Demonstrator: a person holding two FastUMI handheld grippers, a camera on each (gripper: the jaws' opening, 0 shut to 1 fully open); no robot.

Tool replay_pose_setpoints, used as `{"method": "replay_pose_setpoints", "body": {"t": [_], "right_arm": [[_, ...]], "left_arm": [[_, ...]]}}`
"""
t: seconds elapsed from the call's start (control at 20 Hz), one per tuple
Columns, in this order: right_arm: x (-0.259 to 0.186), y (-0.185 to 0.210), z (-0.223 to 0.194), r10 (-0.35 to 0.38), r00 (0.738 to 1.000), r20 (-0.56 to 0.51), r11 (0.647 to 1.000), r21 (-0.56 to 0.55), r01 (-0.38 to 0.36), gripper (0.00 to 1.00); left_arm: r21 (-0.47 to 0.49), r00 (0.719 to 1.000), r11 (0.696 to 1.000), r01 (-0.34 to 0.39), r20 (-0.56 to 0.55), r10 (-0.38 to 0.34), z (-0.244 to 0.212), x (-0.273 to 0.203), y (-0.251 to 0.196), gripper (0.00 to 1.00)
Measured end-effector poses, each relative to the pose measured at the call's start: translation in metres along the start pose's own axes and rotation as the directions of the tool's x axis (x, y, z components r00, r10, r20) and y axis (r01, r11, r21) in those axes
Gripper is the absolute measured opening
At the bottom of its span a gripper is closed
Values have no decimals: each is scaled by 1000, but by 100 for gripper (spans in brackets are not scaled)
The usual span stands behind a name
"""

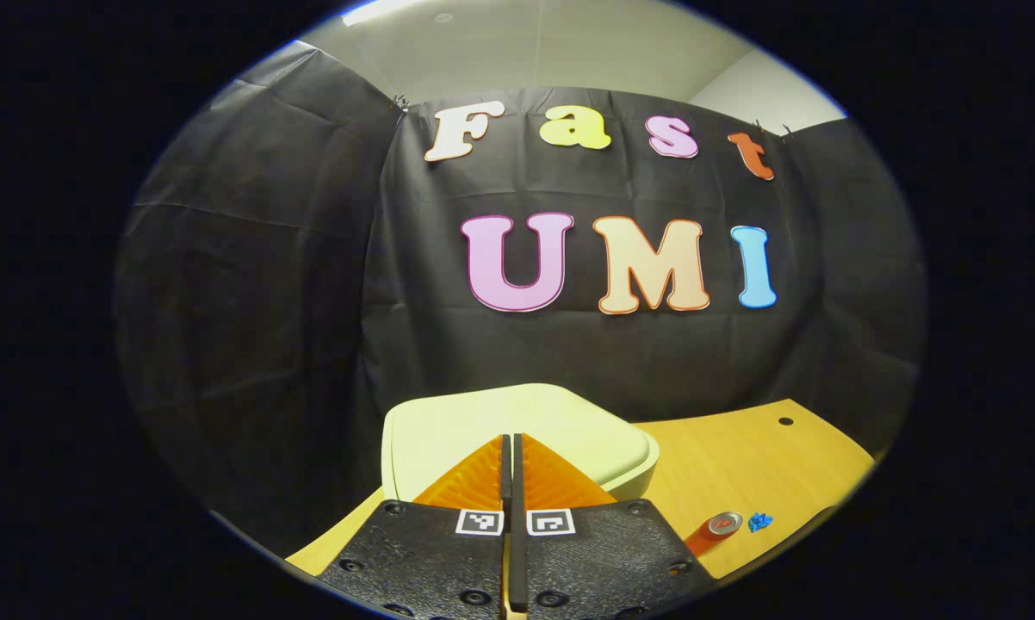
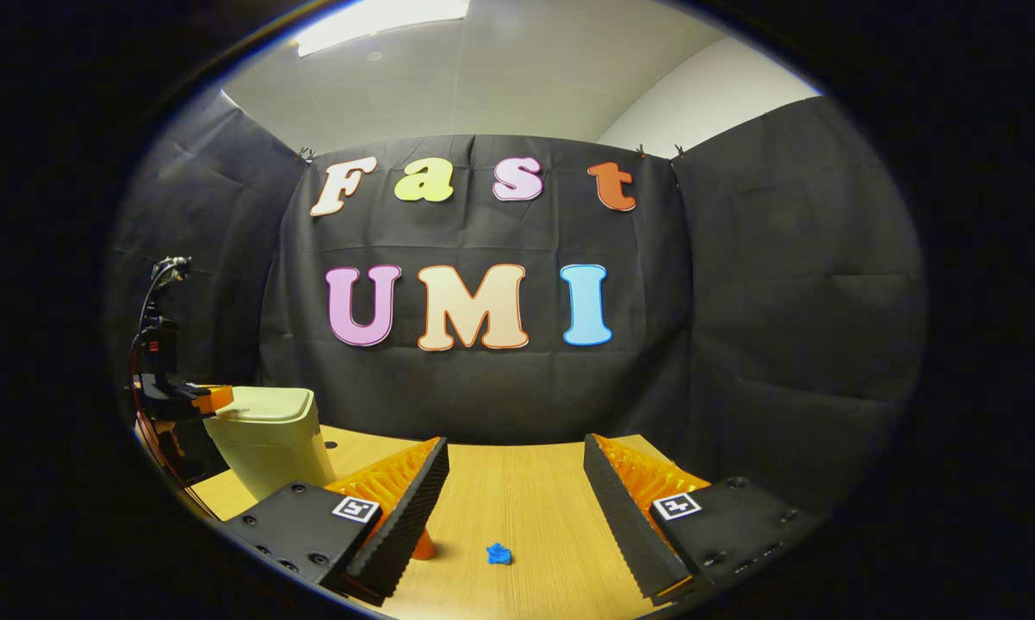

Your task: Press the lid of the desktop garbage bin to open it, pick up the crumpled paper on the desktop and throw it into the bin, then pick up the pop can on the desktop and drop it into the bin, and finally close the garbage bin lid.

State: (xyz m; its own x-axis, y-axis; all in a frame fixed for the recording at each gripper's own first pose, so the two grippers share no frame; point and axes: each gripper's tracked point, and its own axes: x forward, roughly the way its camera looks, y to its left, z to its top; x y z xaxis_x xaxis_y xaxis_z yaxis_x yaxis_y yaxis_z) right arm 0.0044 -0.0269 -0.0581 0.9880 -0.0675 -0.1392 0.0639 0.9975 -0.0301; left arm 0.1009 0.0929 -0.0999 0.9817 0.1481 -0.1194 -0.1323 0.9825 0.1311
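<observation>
While the left gripper [image 1: 511,448] hangs just above the bin lid [image 1: 517,422], its two fingers are pressed together with nothing between them, their tips over the near part of the lid as the left gripper view shows it; whether they touch the lid cannot be told. That lid lies flat and closed on the pale garbage bin [image 2: 269,443], which stands near the desk's left edge in the right gripper view, where the left gripper [image 2: 192,398] reaches in over the bin's top from the left, with cables rising behind it. To the right of the bin in the left gripper view, the wooden desk [image 1: 741,456] runs out toward its far right corner, where a small dark hole sits close to the edge. Near the desk's front edge in that view lies the pop can [image 1: 714,529], on its side with its round end toward the camera, and just beside it to the right is the crumpled paper [image 1: 759,521], small and blue. In the right gripper view the right gripper [image 2: 517,482] hovers over the middle of the desk [image 2: 517,482] with its fingers spread wide apart and empty. Between them the crumpled paper [image 2: 498,554] rests on the wood, while the pop can [image 2: 424,545] peeks out from behind the left finger, well apart from the bin.
</observation>
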Motion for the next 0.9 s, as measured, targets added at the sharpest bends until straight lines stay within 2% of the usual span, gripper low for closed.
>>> {"method": "replay_pose_setpoints", "body": {"t": [0.1, 0.3, 0.5, 0.6, 0.9], "right_arm": [[0, -6, 0, -20, 1000, 3, 1000, 0, 20, 99], [1, -9, -12, -23, 999, -45, 999, 28, 24, 99], [0, -12, -15, -31, 998, -61, 999, 7, 32, 99], [-4, -9, -16, -33, 998, -55, 999, 8, 34, 99], [-7, 0, -26, -21, 997, -70, 999, 38, 24, 99]], "left_arm": [[-31, 1000, 1000, 0, -30, -1, -12, 1, -1, 0], [-29, 999, 999, -25, 35, 26, -11, 1, 0, 0], [-76, 999, 997, -19, 40, 22, -17, 1, 2, 0], [-48, 999, 999, -5, 32, 6, -19, 3, 0, 0], [10, 998, 999, -32, 46, 32, -19, 2, -2, 0]]}}
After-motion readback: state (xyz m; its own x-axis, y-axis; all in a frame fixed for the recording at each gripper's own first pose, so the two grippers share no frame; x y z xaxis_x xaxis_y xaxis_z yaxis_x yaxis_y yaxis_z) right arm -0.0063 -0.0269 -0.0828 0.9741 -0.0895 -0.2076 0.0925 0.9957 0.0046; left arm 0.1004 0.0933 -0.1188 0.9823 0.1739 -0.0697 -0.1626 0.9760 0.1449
